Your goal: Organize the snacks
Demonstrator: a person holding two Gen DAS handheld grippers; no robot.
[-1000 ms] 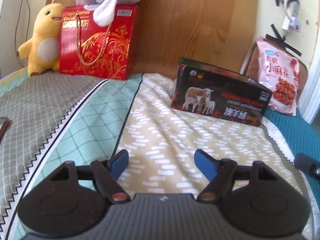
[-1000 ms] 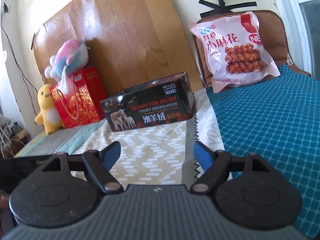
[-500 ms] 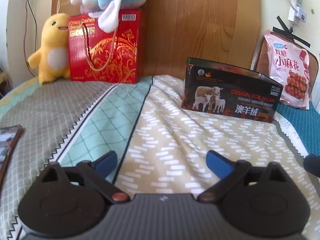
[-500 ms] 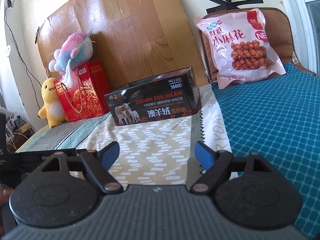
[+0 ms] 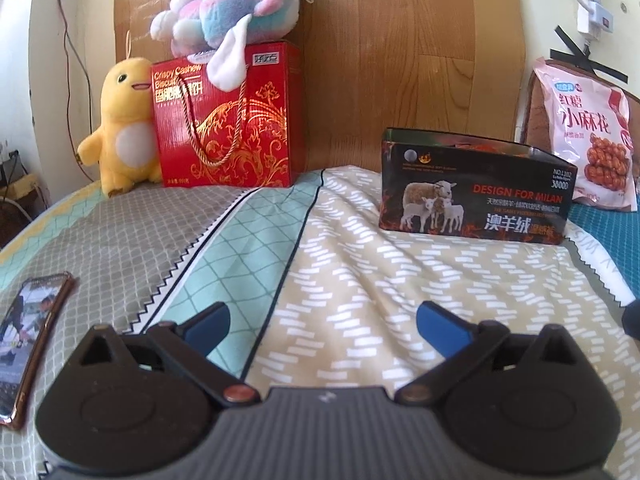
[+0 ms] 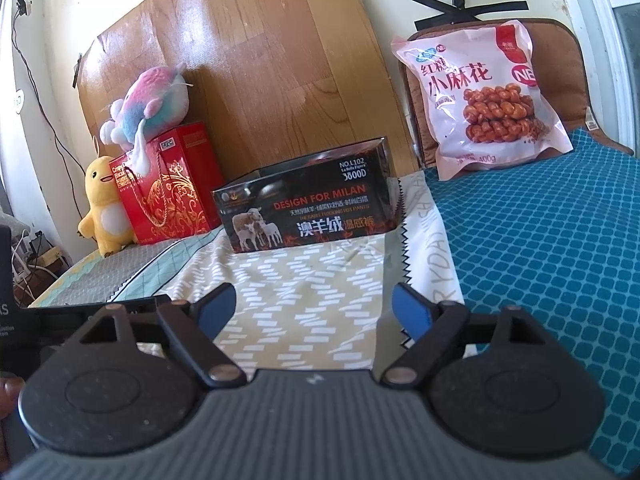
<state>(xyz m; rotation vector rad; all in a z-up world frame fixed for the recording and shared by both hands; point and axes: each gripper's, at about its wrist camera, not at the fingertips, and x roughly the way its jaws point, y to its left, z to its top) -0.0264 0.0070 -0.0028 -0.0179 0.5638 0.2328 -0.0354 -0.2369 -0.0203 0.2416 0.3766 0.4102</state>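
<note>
1. The left gripper (image 5: 322, 322) hangs low over the bedspread (image 5: 360, 280), blue pads spread wide with nothing between them.
2. The right gripper (image 6: 314, 306) also hovers over the bedspread, jaws wide and empty.
3. In the left view a phone (image 5: 28, 344) lies flat on the grey patch at the near left, screen up.
4. Further back, about mid-bed, stands the black box (image 5: 472, 188) with the sheep picture, printed "DESIGN FOR MILAN". Its top looks open in the left view. It sits on the beige patch, well ahead of both grippers.
5. Right of the box and behind it, the pink snack bag (image 6: 484, 96) leans upright against a brown cushion (image 6: 560, 36), its base on the teal cover (image 6: 540, 240).
6. At the far left the red biscuit box (image 5: 228, 120) with a gold cord handle stands against the wooden headboard (image 5: 400, 60).
7. A pastel plush (image 5: 232, 12) lies on top of the red box.
8. A yellow plush (image 5: 120, 124) stands just beside the red box, touching its left side.
</note>
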